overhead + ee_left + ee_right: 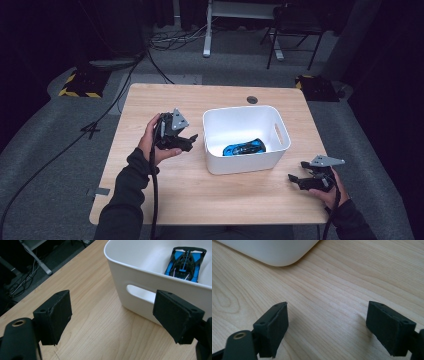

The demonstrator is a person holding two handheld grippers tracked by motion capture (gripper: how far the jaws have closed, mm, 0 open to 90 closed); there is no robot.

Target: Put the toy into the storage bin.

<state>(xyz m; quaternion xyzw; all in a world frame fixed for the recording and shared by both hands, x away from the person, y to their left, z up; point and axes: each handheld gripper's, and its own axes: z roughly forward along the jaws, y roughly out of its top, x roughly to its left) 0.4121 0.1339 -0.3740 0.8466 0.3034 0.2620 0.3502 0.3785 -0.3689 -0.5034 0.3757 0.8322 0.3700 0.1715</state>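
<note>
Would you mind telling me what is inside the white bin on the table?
A blue and black toy car lies on the floor of the white bin, toward its near wall. That wall hides the floor strip right behind it.

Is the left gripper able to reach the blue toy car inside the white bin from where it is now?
Probably yes. The left gripper is beside the white bin with open, empty jaws; the blue toy car lies uncovered, but the gripper must go over the wall.
</note>
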